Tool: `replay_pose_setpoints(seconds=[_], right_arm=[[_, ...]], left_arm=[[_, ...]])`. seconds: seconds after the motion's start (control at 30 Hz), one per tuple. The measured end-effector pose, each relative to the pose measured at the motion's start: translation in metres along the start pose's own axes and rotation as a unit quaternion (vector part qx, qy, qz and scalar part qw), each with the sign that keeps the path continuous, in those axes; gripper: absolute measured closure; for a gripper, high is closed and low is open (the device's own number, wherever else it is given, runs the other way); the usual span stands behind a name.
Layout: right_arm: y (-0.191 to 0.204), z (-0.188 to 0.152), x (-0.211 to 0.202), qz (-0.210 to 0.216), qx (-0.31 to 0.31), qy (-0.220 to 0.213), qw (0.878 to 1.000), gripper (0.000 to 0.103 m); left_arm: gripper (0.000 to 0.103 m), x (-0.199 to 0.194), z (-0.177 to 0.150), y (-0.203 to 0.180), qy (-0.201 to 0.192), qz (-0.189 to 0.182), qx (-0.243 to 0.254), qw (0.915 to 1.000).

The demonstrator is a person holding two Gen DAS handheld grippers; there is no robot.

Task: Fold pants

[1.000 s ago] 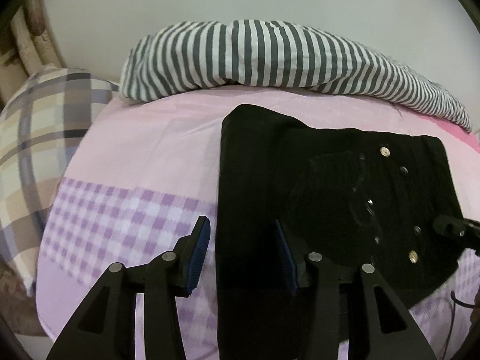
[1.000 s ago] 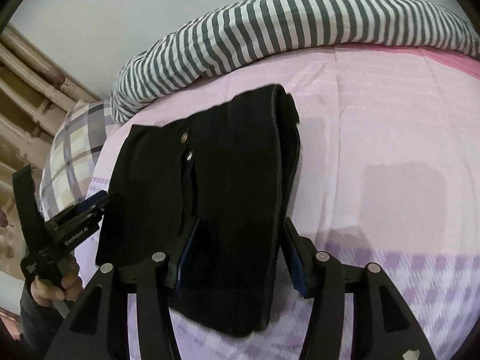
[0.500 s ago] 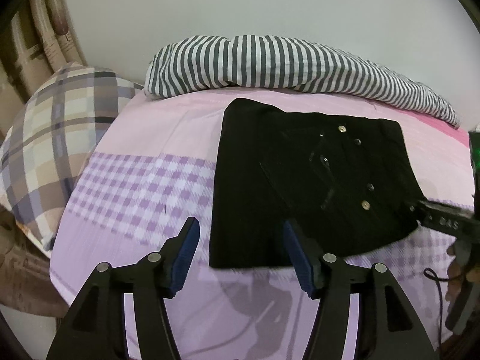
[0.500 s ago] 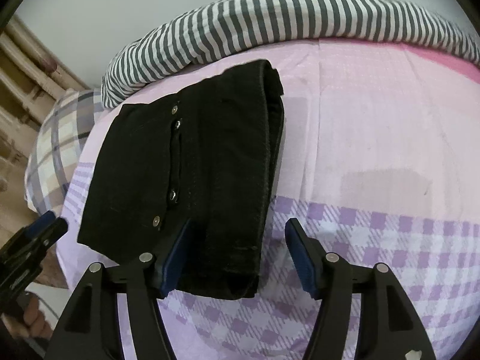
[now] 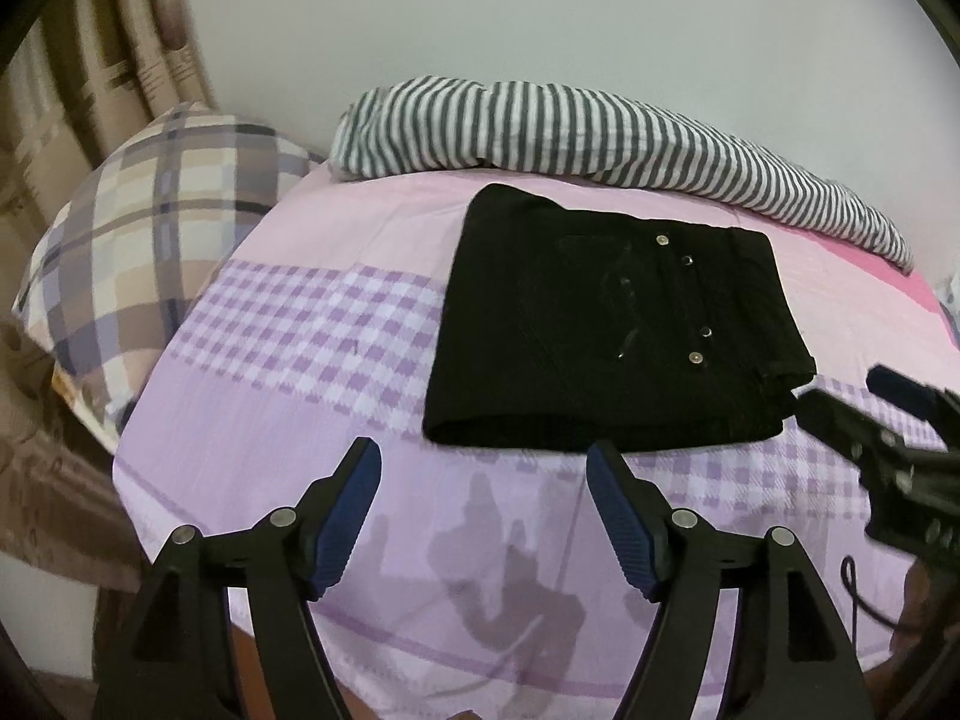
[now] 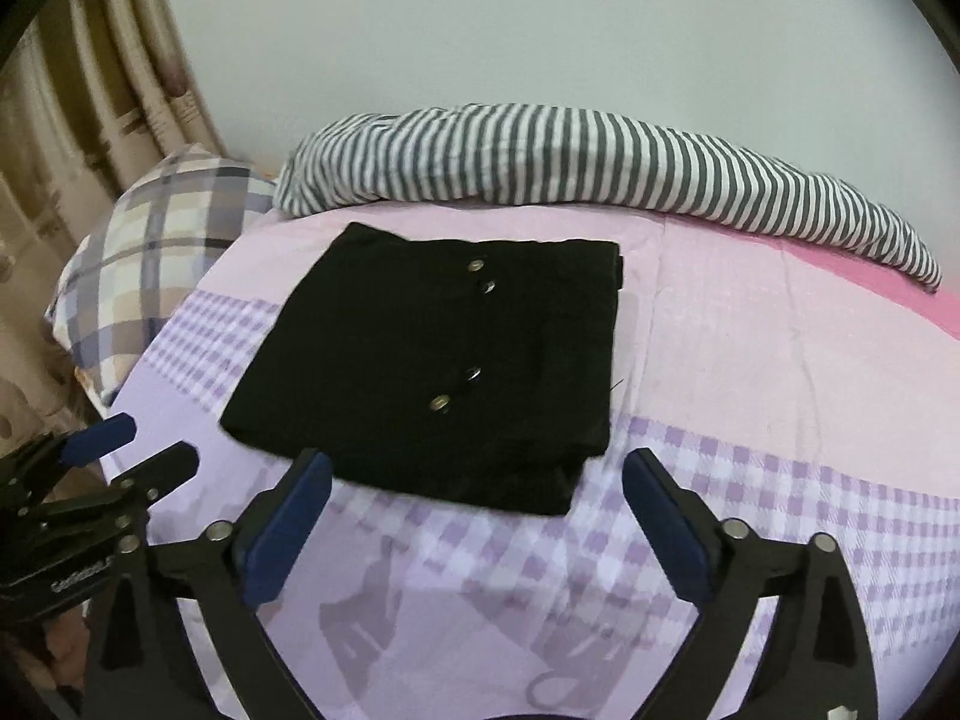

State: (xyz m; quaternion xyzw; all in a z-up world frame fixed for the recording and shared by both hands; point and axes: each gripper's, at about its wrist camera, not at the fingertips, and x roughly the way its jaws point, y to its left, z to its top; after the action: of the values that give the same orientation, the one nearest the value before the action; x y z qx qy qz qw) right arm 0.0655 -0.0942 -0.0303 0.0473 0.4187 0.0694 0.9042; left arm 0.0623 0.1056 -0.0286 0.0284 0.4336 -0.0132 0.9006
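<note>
Black pants (image 5: 606, 324) (image 6: 444, 360) lie folded into a squarish stack on the bed, metal buttons facing up. My left gripper (image 5: 483, 462) hangs above the sheet just short of the stack's near edge, jaws opening, nothing between them. My right gripper (image 6: 474, 468) hovers at the stack's near edge, jaws opening wide, nothing gripped. Each gripper shows in the other's view: the right one (image 5: 840, 396) at the right margin, the left one (image 6: 138, 450) at the left margin.
A pink and purple-checked bedsheet (image 5: 312, 324) (image 6: 750, 360) covers the bed. A grey-and-white striped blanket (image 5: 570, 126) (image 6: 600, 162) lies along the far side by the wall. A plaid pillow (image 5: 156, 234) (image 6: 156, 240) sits at the left, curtains (image 5: 90, 48) behind it.
Both grippers have let go of the pants, opened wider and pulled back and up. The folded stack now lies flat on the sheet, beyond the jaws.
</note>
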Motion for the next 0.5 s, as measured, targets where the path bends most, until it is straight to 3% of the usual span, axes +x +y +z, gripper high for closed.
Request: replay_pose_setpoints(seconds=[0.5], right_arm=[[0.025,-0.021,-0.023,-0.002,-0.025,-0.005,1.0,0.002]], left_arm=[[0.031,-0.024,-0.022,0.014,-0.015,0.027,-0.023,0.9992]])
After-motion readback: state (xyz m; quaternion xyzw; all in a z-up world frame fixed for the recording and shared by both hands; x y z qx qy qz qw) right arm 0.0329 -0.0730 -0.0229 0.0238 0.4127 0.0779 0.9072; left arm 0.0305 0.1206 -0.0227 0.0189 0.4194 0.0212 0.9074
